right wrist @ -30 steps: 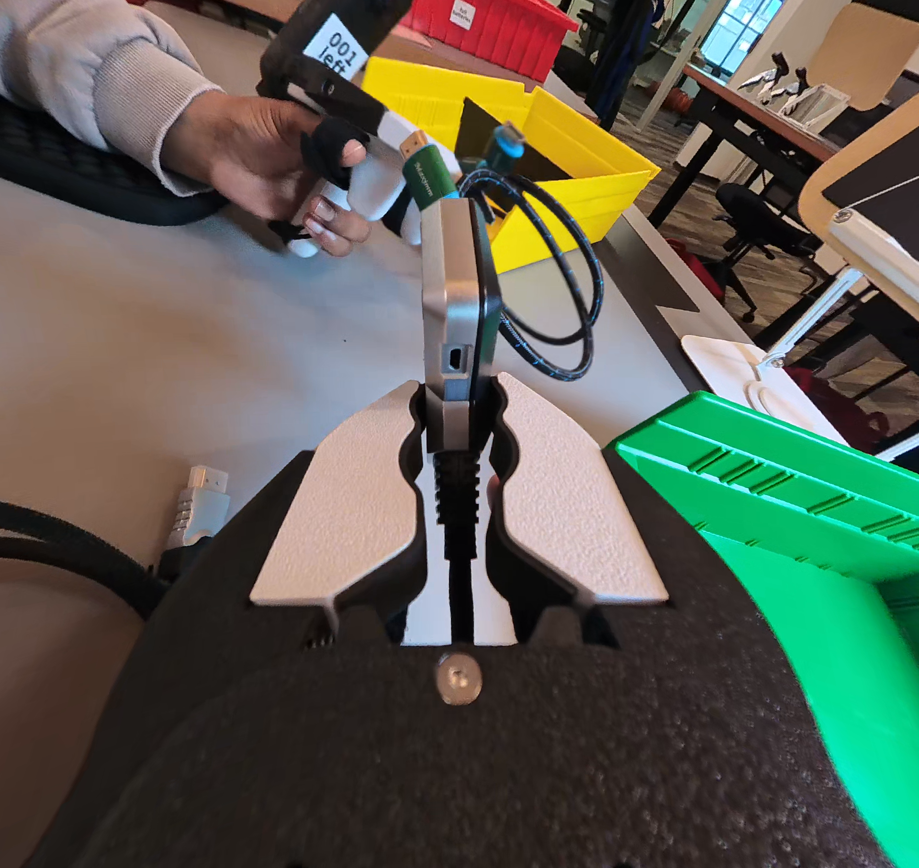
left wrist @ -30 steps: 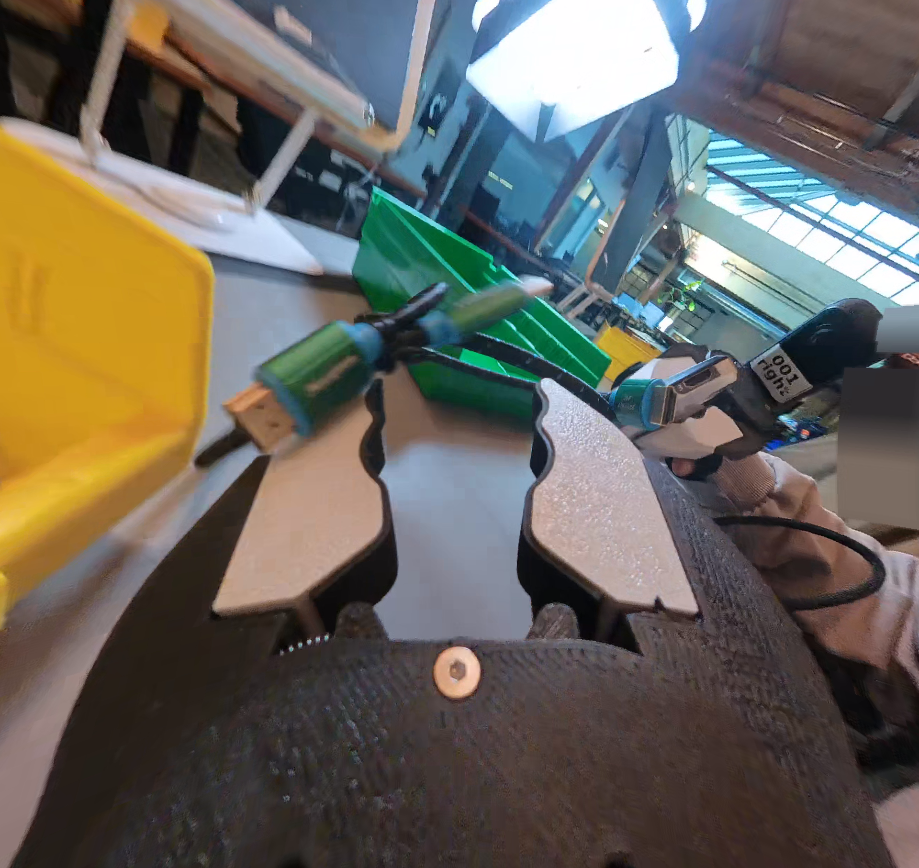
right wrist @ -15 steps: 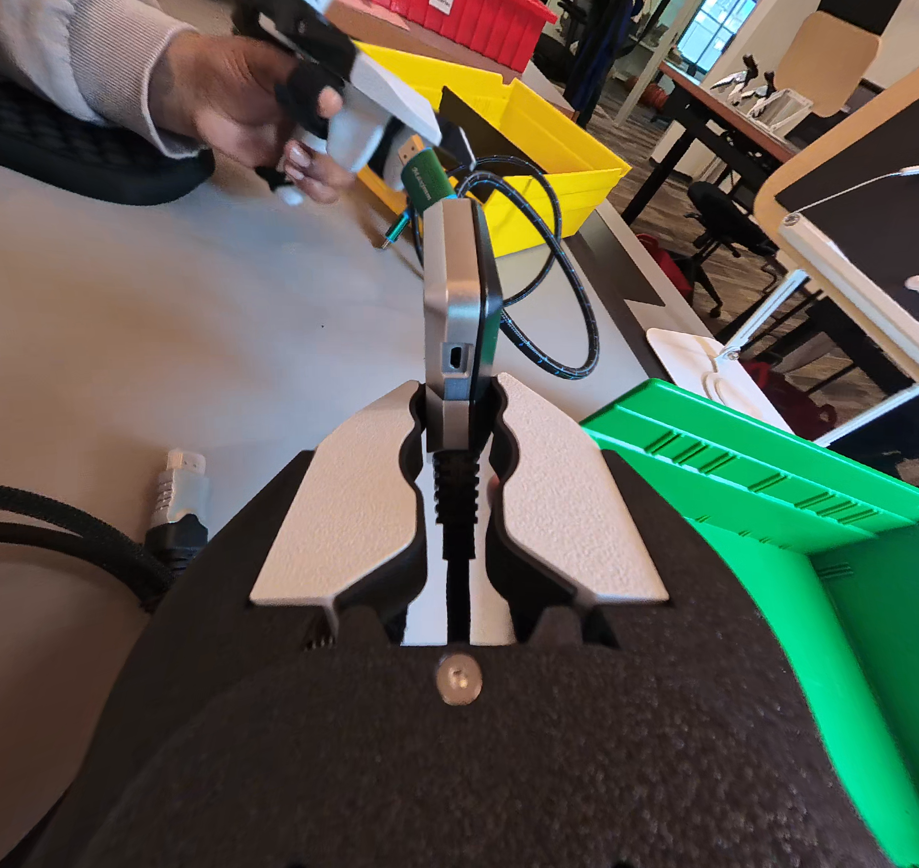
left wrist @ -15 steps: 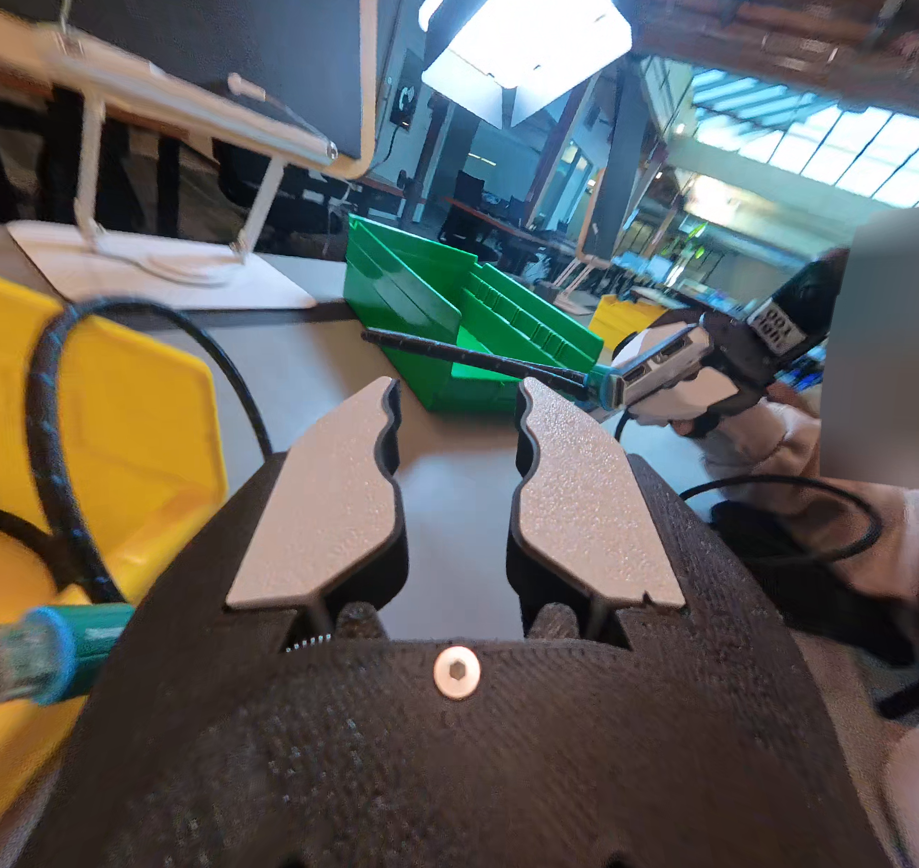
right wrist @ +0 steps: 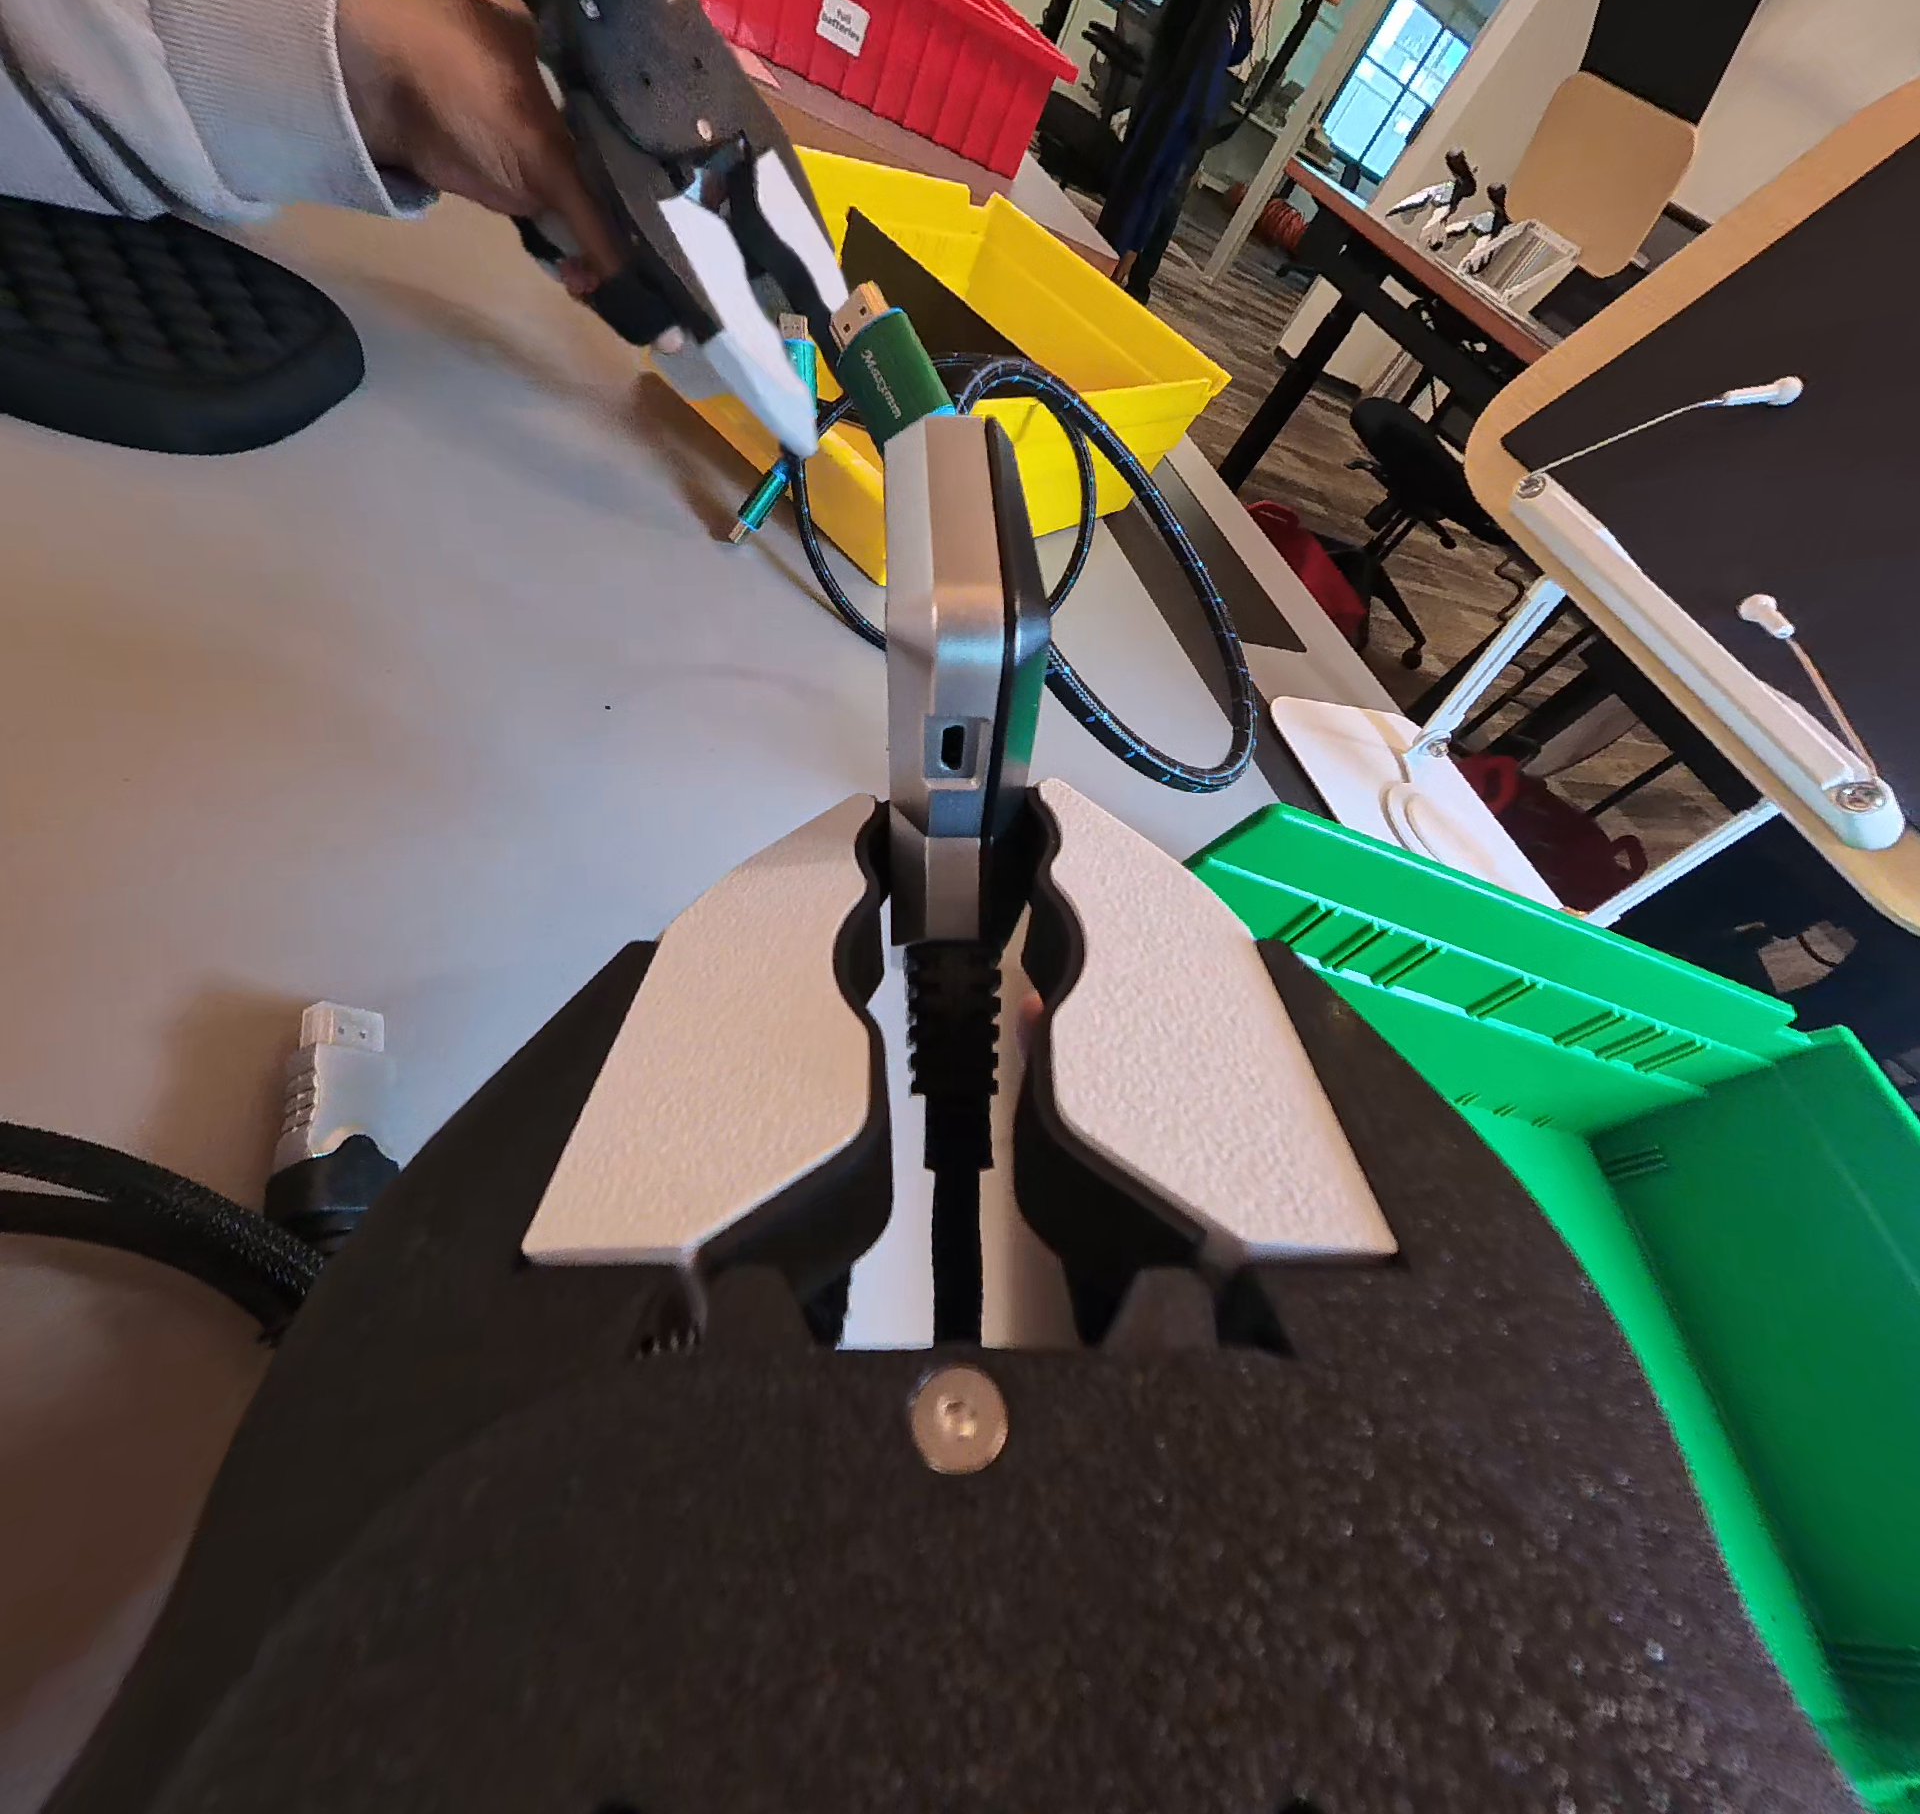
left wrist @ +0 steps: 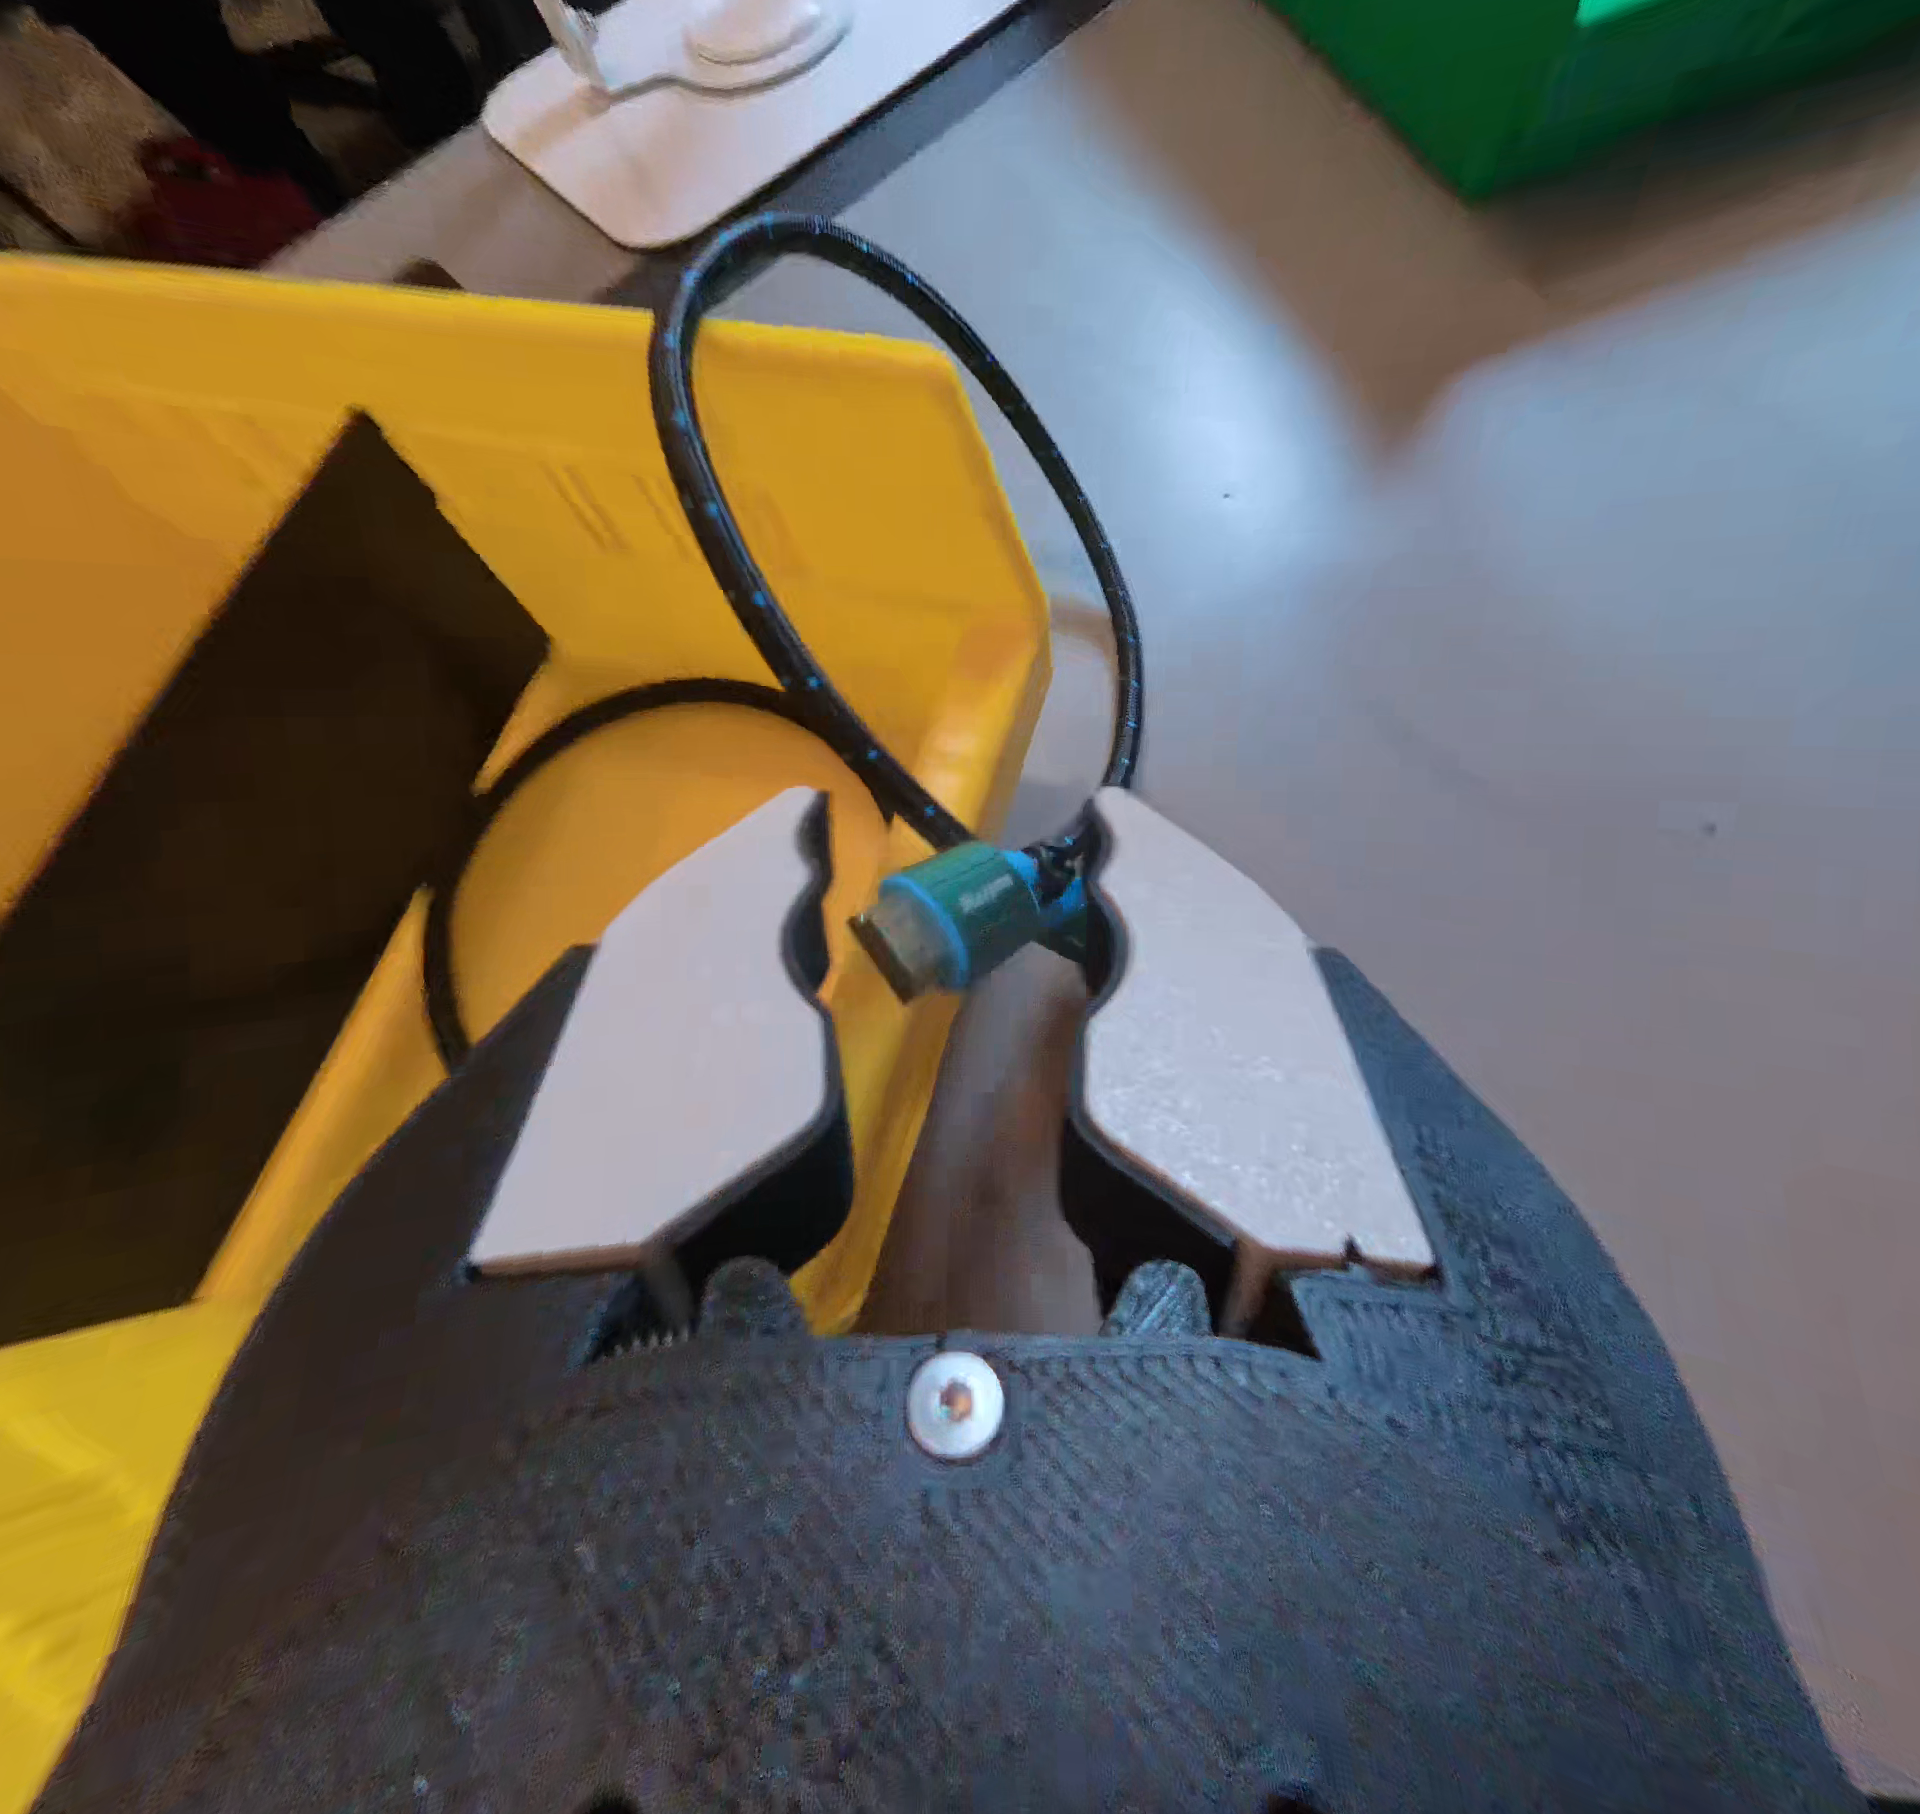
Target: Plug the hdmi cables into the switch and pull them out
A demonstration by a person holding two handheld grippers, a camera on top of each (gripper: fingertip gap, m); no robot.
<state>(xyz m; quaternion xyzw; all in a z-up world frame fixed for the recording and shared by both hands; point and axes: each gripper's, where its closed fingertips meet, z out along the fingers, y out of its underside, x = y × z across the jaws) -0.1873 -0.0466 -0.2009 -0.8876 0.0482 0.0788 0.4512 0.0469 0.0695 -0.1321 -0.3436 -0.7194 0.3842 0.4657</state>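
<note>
In the left wrist view, our left gripper has swung down over the yellow bin, jaws apart around the green plug. In the right wrist view, our right gripper still clamps the switch upright; replugging looks next.

The left gripper has swung down over the yellow bin; the green plug seemingly hangs between its fingers.

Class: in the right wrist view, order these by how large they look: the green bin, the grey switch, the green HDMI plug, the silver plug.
1. green bin, though it sits nearest the camera
2. grey switch
3. green HDMI plug and silver plug: look alike, unranked
</note>
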